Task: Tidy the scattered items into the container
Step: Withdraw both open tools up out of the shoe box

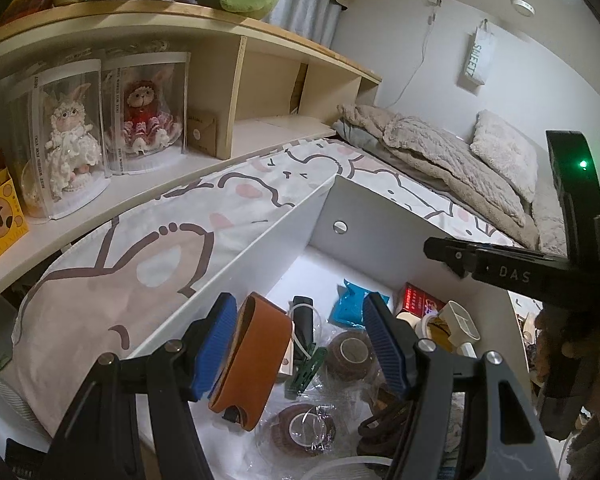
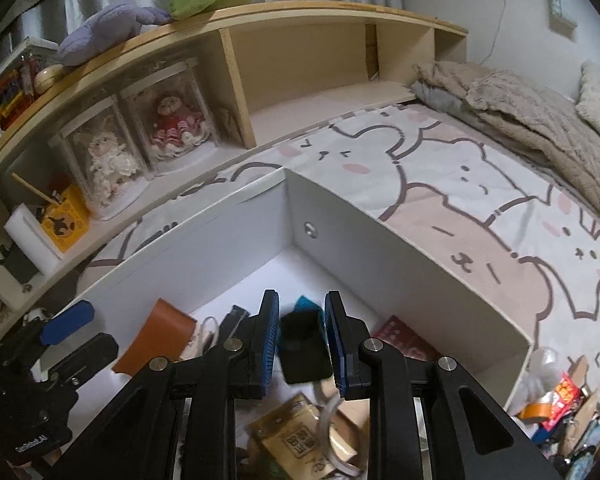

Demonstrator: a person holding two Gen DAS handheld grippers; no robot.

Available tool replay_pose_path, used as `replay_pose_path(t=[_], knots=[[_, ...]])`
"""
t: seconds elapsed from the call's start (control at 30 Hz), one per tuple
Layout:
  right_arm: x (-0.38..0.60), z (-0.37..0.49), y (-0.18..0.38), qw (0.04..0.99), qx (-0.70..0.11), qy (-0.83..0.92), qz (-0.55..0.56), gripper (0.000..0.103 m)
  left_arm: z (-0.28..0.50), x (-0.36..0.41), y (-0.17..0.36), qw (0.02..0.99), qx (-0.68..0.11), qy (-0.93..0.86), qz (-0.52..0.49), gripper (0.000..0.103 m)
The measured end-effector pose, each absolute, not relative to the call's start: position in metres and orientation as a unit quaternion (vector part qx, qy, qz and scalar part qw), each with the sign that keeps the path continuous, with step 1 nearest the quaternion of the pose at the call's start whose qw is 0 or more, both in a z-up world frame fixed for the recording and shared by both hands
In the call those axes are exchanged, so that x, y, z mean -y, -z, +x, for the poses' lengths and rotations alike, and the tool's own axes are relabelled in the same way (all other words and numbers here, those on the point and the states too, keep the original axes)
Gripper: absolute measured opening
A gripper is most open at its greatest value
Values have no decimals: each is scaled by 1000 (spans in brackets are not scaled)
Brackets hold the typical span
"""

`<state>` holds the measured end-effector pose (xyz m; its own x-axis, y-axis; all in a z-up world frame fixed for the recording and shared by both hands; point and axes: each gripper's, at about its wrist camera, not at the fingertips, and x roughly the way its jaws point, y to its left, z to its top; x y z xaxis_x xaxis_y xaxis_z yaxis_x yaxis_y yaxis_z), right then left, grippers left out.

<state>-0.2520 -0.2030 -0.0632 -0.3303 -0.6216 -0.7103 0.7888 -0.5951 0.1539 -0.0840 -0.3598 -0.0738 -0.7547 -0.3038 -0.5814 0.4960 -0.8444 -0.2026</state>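
A white open box [image 1: 260, 240] lies on the bed and holds several items: tape rolls [image 1: 350, 354], a blue packet [image 1: 350, 304], a red carton [image 1: 418, 300]. My left gripper [image 1: 300, 344] is open above the box; a tan leather case [image 1: 252, 360] rests against its left finger. My right gripper [image 2: 302, 338] is above the same box [image 2: 400, 240], with a black flat object [image 2: 302, 346] blurred between its fingers, seemingly loose. The tan case [image 2: 160, 336] shows at left in the right wrist view. The right gripper also shows in the left wrist view [image 1: 500, 268].
A wooden shelf [image 1: 140, 184] with boxed dolls [image 1: 76, 136] runs along the bed's left. A beige blanket [image 1: 440, 152] and a pillow [image 1: 504, 152] lie at the far end. Scattered clutter [image 2: 568, 400] sits right of the box on the patterned sheet [image 2: 460, 184].
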Motion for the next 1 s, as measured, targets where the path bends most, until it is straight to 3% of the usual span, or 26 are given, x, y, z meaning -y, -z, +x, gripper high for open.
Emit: replay_pose_path(t=[0.27, 0.3, 0.37, 0.63, 0.77, 1.0], knots=[[196, -252, 59, 422, -95, 824, 365, 28, -84, 359, 73, 218, -173, 920, 275, 65], [195, -252, 59, 420, -95, 825, 366, 34, -84, 359, 73, 218, -173, 920, 276, 66], [193, -251, 58, 421, -92, 825, 365, 75, -84, 360, 73, 217, -173, 920, 275, 66], [195, -238, 53, 440, -103, 820, 351, 77, -83, 360, 73, 218, -172, 921, 275, 66], [191, -235, 50, 446, -97, 819, 347, 98, -83, 360, 72, 218, -172, 920, 275, 66], [181, -234, 47, 445, -86, 821, 346, 103, -84, 359, 72, 218, -170, 921, 275, 66]])
